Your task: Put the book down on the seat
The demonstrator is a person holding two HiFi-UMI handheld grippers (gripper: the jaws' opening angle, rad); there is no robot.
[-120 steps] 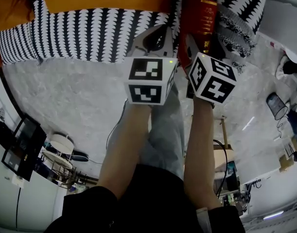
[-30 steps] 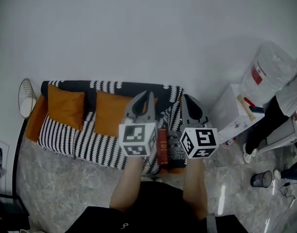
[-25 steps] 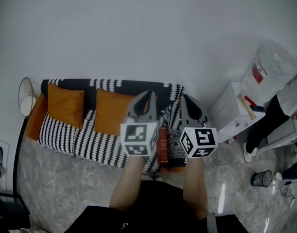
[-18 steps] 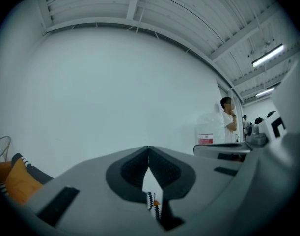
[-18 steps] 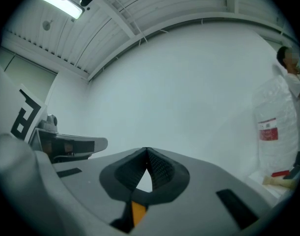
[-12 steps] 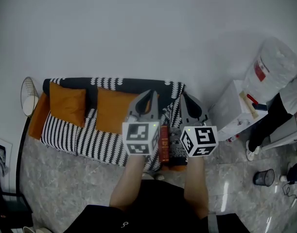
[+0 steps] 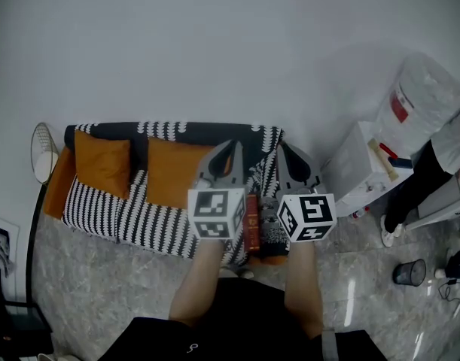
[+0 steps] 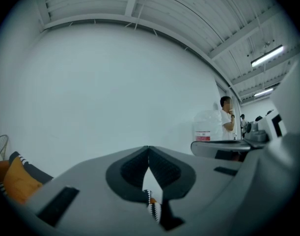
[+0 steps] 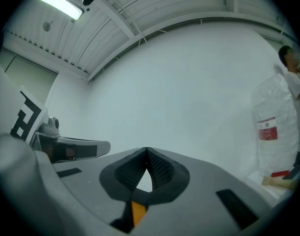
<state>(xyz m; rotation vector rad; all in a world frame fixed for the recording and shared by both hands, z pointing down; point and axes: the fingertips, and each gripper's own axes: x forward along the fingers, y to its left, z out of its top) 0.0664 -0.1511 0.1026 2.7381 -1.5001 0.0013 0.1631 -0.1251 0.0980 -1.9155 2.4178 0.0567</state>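
1. The book is in neither gripper. It shows as a narrow red strip at the right end of the sofa, at the near edge of the seat. In the head view it sits between the two marker cubes. I cannot tell whether it lies flat or rests on edge.
2. The left gripper has its jaws closed tip to tip with nothing between them. The right gripper is clenched and empty in the same way. Both are held level above the seat, well clear of the book.
3. Judged by its look, the book is a stiff hardback with some weight and a smooth cover, not fragile. The best hold would be across its thickness near the spine, where the covers cannot splay. A pinch at one corner would probably let it swing or slip.
4. Only the head view shows the book, the seat and the orange cushions.
5. The gripper views look past the closed jaw tips at a bare white wall. The left one adds a person standing far right, and the right one a large white sack. Neither shows the book.
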